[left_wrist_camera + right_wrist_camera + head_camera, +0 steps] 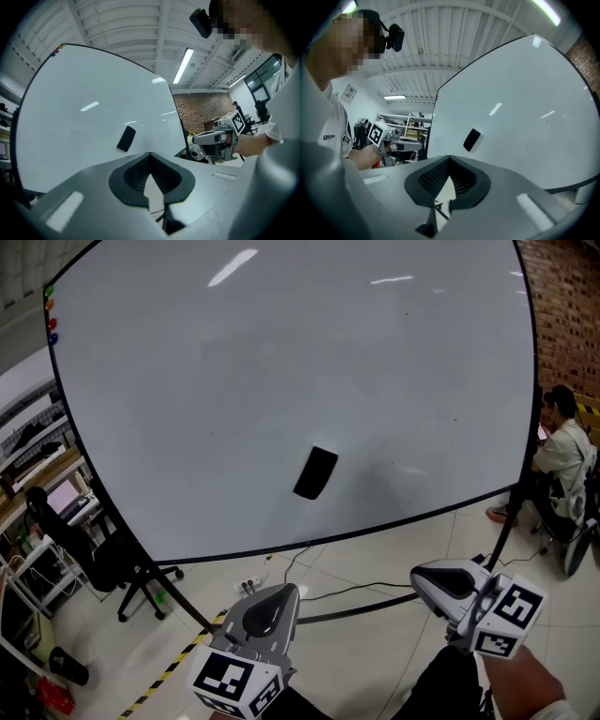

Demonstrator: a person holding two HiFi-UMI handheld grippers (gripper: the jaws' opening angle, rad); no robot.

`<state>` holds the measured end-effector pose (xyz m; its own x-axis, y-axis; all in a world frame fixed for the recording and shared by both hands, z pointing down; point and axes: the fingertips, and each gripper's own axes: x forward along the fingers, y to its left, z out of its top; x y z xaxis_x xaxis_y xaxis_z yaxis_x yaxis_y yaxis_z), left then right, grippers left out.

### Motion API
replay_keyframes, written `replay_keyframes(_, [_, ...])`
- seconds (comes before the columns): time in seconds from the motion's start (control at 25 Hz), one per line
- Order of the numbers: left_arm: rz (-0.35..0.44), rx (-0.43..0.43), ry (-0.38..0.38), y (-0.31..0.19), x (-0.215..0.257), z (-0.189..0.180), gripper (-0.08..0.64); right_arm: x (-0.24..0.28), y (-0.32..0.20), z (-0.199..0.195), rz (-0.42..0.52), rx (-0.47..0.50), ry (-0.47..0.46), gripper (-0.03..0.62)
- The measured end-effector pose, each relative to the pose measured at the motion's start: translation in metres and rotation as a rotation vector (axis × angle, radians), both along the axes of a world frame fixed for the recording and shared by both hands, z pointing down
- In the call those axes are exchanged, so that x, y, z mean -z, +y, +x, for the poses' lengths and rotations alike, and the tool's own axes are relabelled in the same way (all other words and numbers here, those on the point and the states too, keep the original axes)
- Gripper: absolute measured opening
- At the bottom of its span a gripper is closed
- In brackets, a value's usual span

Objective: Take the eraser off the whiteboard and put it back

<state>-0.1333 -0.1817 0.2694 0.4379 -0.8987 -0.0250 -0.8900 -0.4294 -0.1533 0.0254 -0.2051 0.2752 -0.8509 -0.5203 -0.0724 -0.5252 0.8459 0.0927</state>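
Hanging on the whiteboard (281, 362): the black eraser (315, 472), tilted, low down near the middle of the whiteboard.
Left tongs (149, 154): pressed together, nothing in them, held in front of the whiteboard, below the eraser and not touching it.
Right tongs (449, 158): pressed together, nothing in them, held in front of the whiteboard, apart from the eraser.
Person (562, 451): sits past the whiteboard's right edge.
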Motion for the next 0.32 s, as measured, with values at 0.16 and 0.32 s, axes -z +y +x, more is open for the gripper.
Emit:
replay_keyframes(0.16, [-0.004,-0.007,-0.002,-0.0006,-0.0017,0.0013,0.016,0.0014,0.0007,0.0004,0.005,-0.002,0.000,0.002])
replay_keyframes(0.32, [-0.011,-0.010,-0.004,-0.0014,-0.0045,0.0022,0.017,-0.0009,0.0003,0.0001,0.001,-0.003,0.000,0.002])
